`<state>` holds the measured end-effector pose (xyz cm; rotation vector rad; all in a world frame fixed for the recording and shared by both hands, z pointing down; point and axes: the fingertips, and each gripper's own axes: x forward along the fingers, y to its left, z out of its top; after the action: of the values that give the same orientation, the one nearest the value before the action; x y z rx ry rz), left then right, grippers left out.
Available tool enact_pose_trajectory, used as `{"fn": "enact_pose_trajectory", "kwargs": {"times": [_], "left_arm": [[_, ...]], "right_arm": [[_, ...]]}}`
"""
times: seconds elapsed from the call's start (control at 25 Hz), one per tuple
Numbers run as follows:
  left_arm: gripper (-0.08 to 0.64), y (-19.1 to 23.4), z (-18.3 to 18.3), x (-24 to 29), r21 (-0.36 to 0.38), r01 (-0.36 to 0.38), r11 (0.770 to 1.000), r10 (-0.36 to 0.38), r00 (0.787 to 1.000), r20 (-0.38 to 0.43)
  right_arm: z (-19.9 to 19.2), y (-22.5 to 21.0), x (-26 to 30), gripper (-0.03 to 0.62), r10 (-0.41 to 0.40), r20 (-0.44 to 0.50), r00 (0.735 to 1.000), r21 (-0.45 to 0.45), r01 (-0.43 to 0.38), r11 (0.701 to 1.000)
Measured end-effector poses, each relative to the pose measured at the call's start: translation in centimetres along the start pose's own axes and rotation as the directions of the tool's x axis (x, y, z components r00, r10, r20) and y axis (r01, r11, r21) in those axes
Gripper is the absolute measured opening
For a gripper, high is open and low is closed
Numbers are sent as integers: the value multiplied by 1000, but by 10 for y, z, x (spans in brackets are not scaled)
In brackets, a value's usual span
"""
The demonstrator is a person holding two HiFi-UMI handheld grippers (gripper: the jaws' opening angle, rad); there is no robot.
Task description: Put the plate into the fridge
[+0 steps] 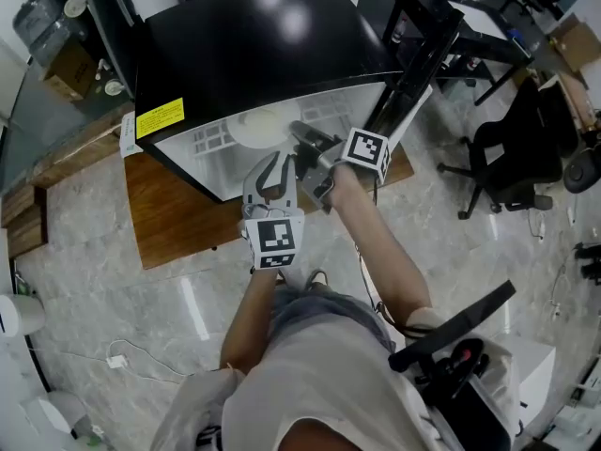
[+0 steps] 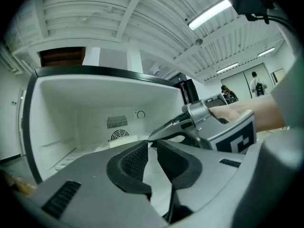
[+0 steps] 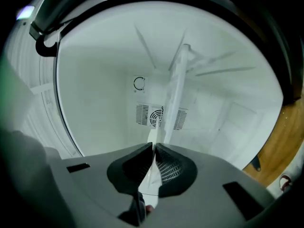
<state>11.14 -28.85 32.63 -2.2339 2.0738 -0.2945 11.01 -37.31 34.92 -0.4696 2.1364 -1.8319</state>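
**Hazard 1: loss of the plate [image 3: 167, 108].** Pinched by the rim alone between the pads of the right claw [image 3: 153, 148], with the rest of the disc reaching forward unsupported into the fridge [image 3: 95, 89]. Expect slip or droop under any jolt, since a smooth rim likely gives the pads little to bite on.

**Hazard 2: a knock against the fridge lining or the black frame of the opening.** Advance slowly and keep the far edge clear of the walls.

**Hazard 3: contact between claws.** Left claw [image 2: 152, 151] partly spread and empty, just beside the right one at the fridge mouth. Hold it back, or bring it under the plate as support.

**Hazard 4: release before the plate is seated** (contact with a shelf or the fridge floor not confirmable from any view). Possible result: a drop and a chip.

**Plate.** Round, white, thin and plain, seen edge-on from the right claw. Easily lost against the white lining.

**Position.** Just inside the open fridge, high in the opening. Fridge on a wooden bench [image 1: 174, 219].
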Motion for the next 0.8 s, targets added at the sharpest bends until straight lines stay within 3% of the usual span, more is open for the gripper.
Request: {"fn": "enact_pose_trajectory", "kwargs": {"times": [0.2, 0.48, 0.68, 0.8], "left_arm": [[68, 12, -12, 25, -19, 2, 1000, -3, 1000, -26], [46, 41, -22, 41, -67, -82, 994, 80, 996, -34], [46, 48, -16, 47, -98, -77, 992, 75, 997, -31], [40, 46, -20, 47, -130, -76, 989, 72, 997, -31]], "right_arm": [[-5, 3, 9, 23, -33, -70, 997, -63, 29, 998], [-13, 5, 11, 25, -26, -160, 987, -141, 3, 990], [-24, 19, 16, 25, -30, -277, 960, -282, -51, 958], [-30, 27, 19, 25, -52, -348, 936, -380, -90, 921]]}}
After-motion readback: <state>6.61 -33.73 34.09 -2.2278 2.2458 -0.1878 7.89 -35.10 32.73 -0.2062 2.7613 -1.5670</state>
